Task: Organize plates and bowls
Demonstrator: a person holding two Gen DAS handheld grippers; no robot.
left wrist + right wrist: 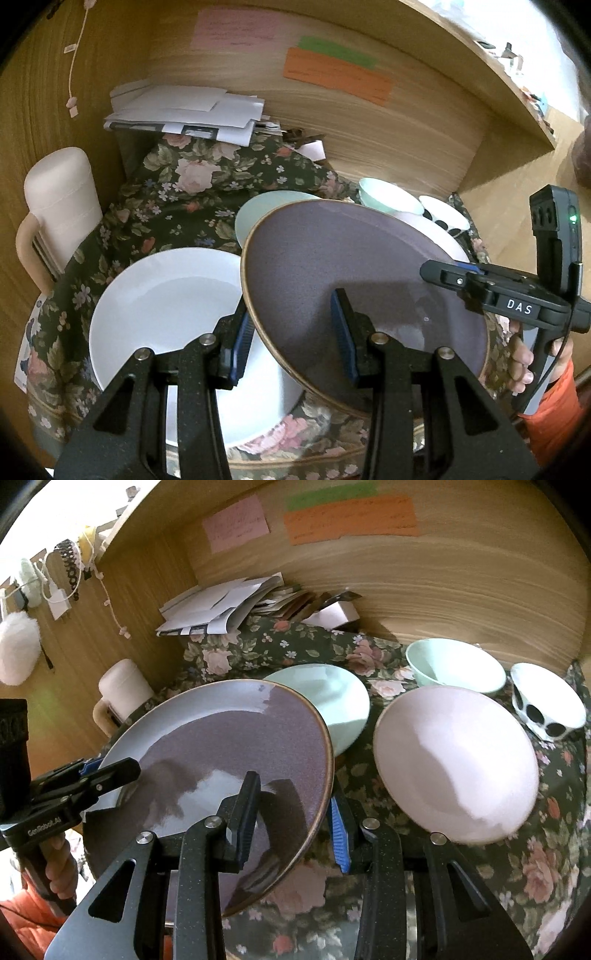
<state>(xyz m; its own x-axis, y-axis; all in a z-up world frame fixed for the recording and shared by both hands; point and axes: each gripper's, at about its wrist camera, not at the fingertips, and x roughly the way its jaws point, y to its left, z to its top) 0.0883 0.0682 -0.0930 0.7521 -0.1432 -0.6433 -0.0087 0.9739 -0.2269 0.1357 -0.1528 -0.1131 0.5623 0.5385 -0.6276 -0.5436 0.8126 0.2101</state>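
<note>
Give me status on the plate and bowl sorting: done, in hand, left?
Done: nothing stacked yet. In hand: both the left gripper and right gripper clamp the purple plate, tilted above the white plate. Left: mint plate, pink plate, mint bowl, dotted bowl.

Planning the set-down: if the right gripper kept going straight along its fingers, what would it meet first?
Probably bare floral tablecloth between the mint plate and pink plate; depth is uncertain. The right gripper holds the purple plate.

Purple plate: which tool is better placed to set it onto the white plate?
Left, probably. Both tools clamp the purple plate, but the white plate lies directly beside the left one.
</note>
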